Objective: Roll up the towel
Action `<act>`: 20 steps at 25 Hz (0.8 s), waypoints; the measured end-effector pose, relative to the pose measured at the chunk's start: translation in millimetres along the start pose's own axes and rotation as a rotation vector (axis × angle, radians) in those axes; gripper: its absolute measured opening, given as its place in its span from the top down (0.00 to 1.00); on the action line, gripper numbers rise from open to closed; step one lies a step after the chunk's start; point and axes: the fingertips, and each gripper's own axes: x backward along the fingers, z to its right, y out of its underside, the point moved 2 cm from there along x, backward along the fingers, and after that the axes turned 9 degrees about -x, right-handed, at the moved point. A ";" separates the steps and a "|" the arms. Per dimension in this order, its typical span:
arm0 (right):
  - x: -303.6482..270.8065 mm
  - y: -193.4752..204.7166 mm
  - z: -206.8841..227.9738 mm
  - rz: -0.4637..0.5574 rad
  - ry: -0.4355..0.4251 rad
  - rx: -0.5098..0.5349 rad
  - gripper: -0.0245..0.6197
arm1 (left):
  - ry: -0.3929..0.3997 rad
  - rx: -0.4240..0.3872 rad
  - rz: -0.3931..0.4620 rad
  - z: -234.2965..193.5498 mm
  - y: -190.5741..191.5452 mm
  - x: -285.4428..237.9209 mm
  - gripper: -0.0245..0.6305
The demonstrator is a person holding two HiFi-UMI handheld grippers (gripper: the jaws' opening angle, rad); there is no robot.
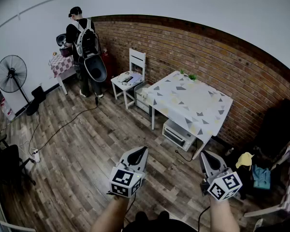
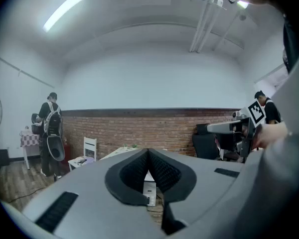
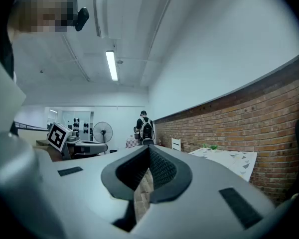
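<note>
I cannot make out a towel in any view. My left gripper (image 1: 144,150) is shut with nothing in it, held level over the wooden floor. It points toward the table (image 1: 188,100), which has a white cloth with grey triangles. My right gripper (image 1: 206,153) hangs beside it on the right, also shut and holding nothing. In the left gripper view the jaws (image 2: 148,151) meet, and the table shows beyond them. In the right gripper view the jaws (image 3: 149,148) are closed too, with the floor below them.
A white chair (image 1: 130,76) stands left of the table, and a white appliance (image 1: 179,133) sits under it. A person with a backpack (image 1: 84,47) stands at a small table far left, near a fan (image 1: 12,74). A dark chair with clothes (image 1: 262,176) is at right. Cables cross the floor.
</note>
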 end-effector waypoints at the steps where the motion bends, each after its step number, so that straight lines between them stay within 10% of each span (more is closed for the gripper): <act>1: 2.1 0.6 1.1 -0.002 0.000 -0.004 0.94 | 0.000 0.006 0.002 2.6 -1.0 -0.6 0.94; 20: 36.8 -2.3 30.8 0.031 0.033 -0.050 0.94 | 0.010 0.012 -0.005 32.1 -7.1 -9.9 0.94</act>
